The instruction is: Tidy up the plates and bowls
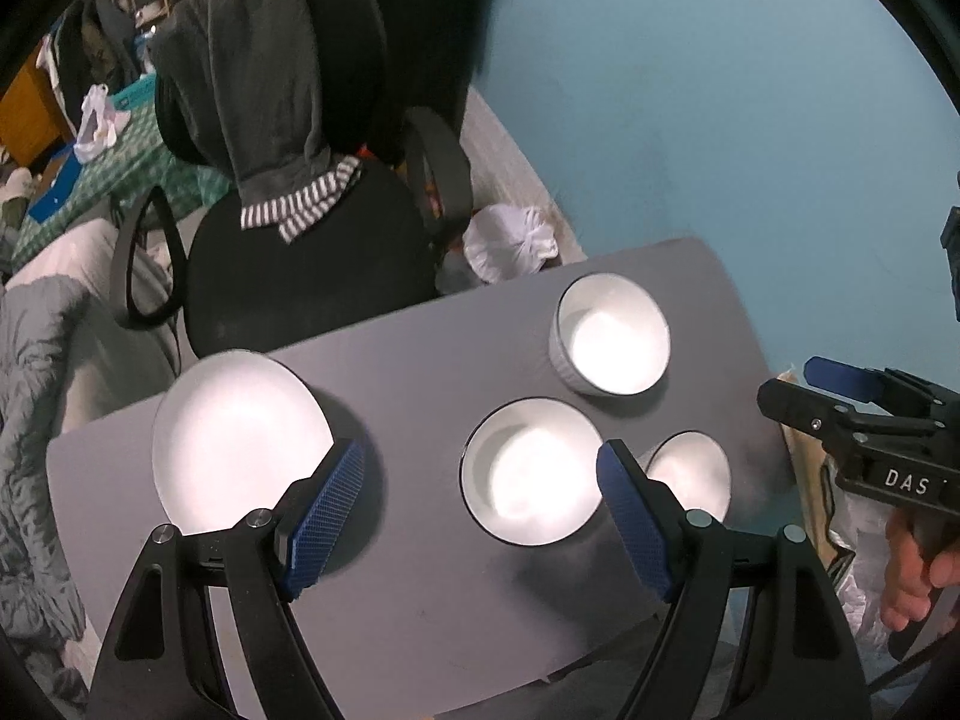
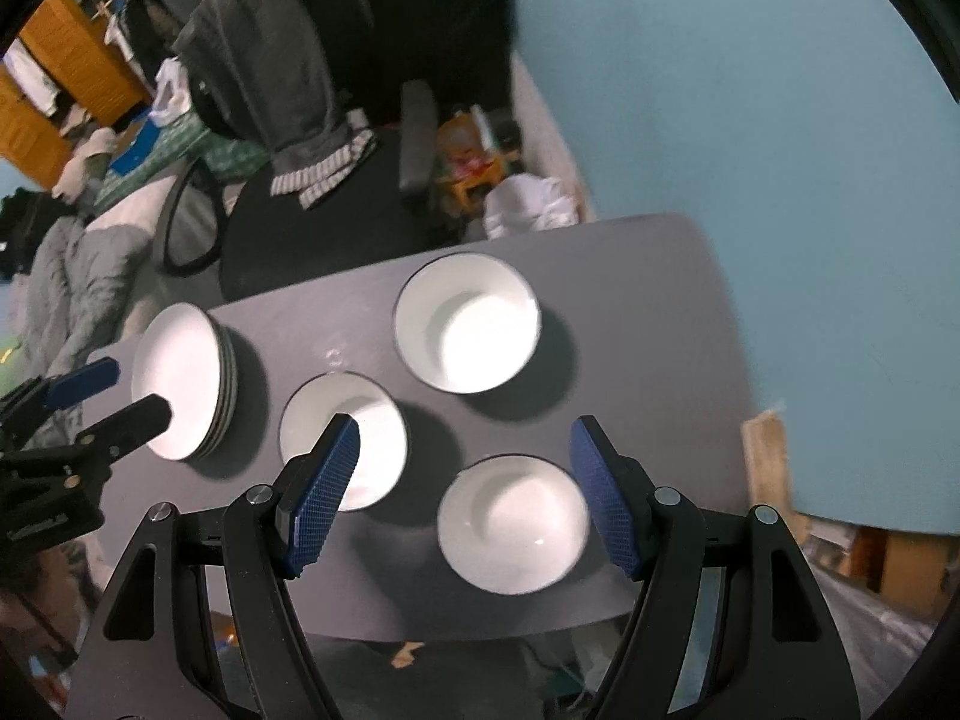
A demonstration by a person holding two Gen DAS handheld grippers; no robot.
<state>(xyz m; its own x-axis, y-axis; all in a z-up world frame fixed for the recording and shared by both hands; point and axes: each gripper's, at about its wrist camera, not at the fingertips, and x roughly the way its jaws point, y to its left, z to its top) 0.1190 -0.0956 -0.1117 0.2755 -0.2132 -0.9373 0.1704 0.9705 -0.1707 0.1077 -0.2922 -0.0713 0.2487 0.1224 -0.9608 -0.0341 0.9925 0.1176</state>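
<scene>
A stack of white plates (image 1: 240, 438) (image 2: 180, 378) sits at the left end of the grey table (image 1: 420, 570) (image 2: 660, 360). Three white bowls with dark rims stand apart from one another: a middle bowl (image 1: 534, 468) (image 2: 342, 438), a far bowl (image 1: 612, 336) (image 2: 468, 324) and a right-hand bowl (image 1: 690, 468) (image 2: 510, 522). My left gripper (image 1: 480, 462) (image 2: 120, 396) hangs open above the gap between the plates and the middle bowl, holding nothing. My right gripper (image 2: 465, 429) (image 1: 798, 384) is open and empty above the middle and right-hand bowls.
A black office chair (image 1: 312, 252) draped with a grey garment stands just beyond the table's far edge. A white bag (image 1: 510, 240) lies on the floor by the blue wall (image 1: 720, 120). A hand (image 1: 918, 570) holds the right gripper past the table's right edge.
</scene>
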